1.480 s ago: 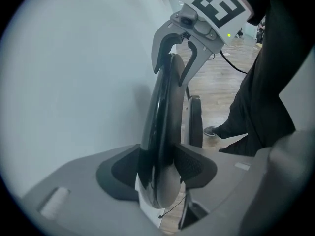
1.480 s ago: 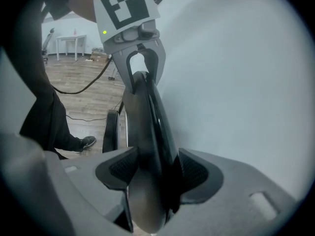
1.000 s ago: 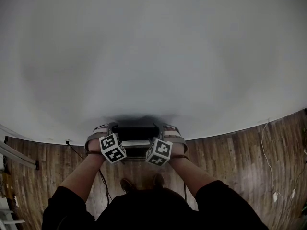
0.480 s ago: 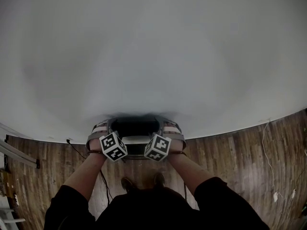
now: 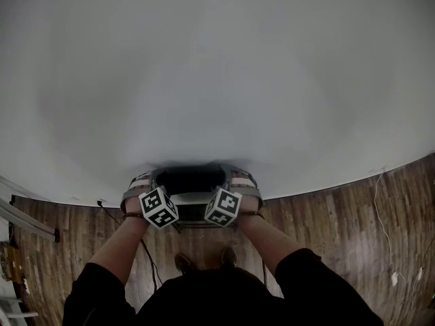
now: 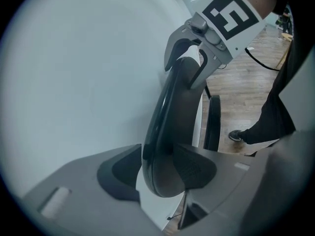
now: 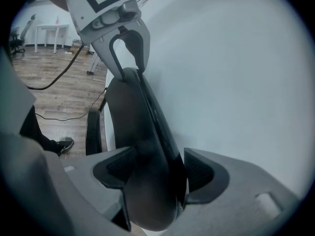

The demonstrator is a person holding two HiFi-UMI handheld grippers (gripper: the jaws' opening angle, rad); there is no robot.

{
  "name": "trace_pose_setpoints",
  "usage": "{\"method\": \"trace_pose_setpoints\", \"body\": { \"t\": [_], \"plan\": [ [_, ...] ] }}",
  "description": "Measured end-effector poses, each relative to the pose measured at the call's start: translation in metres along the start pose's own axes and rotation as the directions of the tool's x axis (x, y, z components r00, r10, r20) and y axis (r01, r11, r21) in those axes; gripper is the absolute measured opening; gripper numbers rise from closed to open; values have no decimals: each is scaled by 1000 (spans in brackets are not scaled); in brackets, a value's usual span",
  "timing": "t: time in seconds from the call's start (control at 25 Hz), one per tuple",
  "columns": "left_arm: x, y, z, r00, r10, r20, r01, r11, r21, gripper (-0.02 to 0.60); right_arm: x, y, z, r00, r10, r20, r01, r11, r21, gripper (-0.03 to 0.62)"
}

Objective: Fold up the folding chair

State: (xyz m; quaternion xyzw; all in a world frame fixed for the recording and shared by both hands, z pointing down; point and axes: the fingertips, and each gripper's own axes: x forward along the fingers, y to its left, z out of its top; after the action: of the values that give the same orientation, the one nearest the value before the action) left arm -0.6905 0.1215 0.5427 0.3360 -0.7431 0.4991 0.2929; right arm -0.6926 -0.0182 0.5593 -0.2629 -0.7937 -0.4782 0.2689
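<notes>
My left gripper (image 6: 160,168), jaws just closing, and right gripper (image 7: 158,173) pinch the black plastic folding chair back (image 6: 172,127) at its top edge. White wall (image 5: 217,80) just beyond, open wooden floor (image 5: 326,216) nearer.

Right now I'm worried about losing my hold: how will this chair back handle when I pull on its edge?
The chair back looks like one curved moulded shell, so probably stiff, not floppy. Its glossy edge could slip when pinched. Seen edge-on it is thin, so likely light for its size.
</notes>
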Motion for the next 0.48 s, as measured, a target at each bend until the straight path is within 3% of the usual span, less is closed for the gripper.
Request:
{"method": "trace_pose_setpoints", "body": {
  "t": [0.16, 0.48],
  "plan": [
    [-8, 7, -8, 1000, 26, -9, -26, 1000, -2, 165, 3, -2, 1, 1000, -9, 0, 9, 1000, -1, 302],
    [-24, 14, -19, 998, 57, -15, -57, 998, -34, 147, 8, -5, 2, 1000, -21, 1, 21, 1000, 9, 307]
  ]
}}
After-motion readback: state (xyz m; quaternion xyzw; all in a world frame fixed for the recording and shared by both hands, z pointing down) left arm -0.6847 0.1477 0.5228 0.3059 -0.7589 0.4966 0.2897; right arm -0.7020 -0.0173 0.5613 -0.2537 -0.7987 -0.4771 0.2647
